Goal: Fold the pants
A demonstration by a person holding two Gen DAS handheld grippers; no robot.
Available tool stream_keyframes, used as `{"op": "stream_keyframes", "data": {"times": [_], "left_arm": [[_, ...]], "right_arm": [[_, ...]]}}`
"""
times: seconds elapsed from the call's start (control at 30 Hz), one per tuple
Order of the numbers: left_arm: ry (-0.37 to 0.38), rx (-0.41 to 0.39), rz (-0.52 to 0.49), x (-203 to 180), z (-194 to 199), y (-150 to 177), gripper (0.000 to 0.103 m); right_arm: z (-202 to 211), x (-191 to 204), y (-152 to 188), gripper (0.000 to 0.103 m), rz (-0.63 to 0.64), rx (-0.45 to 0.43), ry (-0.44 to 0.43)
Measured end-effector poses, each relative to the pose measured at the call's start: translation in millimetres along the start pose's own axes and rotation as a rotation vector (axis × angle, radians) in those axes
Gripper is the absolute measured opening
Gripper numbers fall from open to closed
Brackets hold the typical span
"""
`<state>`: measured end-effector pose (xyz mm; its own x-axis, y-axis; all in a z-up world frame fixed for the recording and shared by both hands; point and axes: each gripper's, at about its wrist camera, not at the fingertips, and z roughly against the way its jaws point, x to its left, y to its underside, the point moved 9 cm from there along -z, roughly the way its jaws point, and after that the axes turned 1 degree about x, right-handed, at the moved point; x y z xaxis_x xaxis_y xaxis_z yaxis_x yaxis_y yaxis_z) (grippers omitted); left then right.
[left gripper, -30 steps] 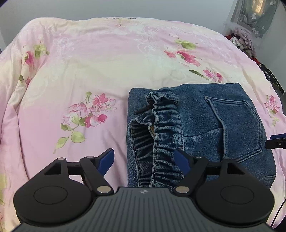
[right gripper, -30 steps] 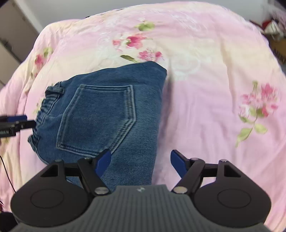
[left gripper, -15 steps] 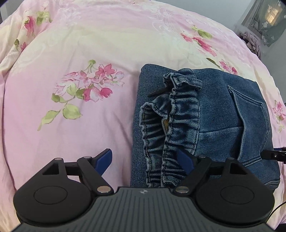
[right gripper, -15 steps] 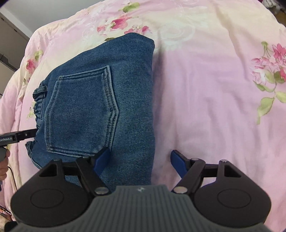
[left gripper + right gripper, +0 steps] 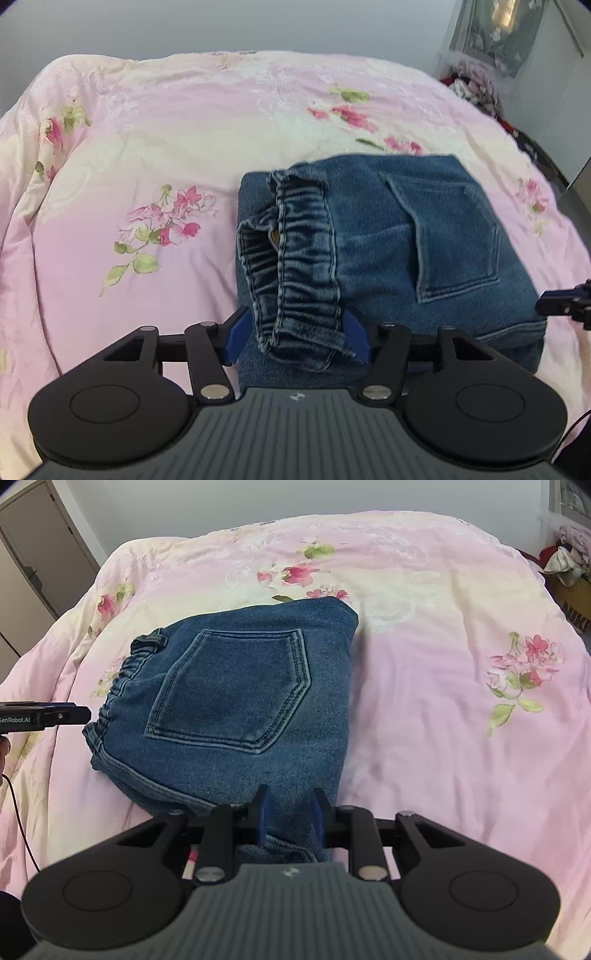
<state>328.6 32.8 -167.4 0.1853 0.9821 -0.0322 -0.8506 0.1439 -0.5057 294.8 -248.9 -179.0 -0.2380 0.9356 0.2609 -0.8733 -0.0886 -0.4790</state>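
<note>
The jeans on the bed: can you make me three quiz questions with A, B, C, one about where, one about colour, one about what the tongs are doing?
1. Where do the jeans lie?
A. on the flowery pink quilt
B. on a chair
C. on the floor

2. What colour are they?
A. black
B. blue
C. white

3. What are the right tongs doing?
A. hanging wide open
B. pinching the near denim edge
C. holding a sock

Answers:
1 A: pink quilt shows on every side.
2 B: the denim is blue.
3 B: denim sits between the nearly closed fingers.

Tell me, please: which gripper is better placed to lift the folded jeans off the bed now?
Probably both together. The left gripper brackets the elastic waistband; the right gripper is closed on the near edge of the jeans. Each holds one end.
</note>
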Motion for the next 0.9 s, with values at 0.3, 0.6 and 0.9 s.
{"op": "stream_keyframes", "data": {"times": [0.3,0.6,0.9], "left_arm": [[0.018,0.055,0.113,12.3,-33.9,17.9,0.079],[0.031,-0.040,0.186,36.5,-4.1,4.5,0.088],[0.146,-0.077,0.448,56.2,-41.7,-13.3,0.097]], "right_arm": [[-33.2,8.2,18.4,0.019,0.102,0.065,0.050],[-7.0,-1.0,-9.4,0.062,0.100,0.039,-0.010],[-46.1,-35.3,-67.2,0.073,-0.195,0.053,-0.093]]}}
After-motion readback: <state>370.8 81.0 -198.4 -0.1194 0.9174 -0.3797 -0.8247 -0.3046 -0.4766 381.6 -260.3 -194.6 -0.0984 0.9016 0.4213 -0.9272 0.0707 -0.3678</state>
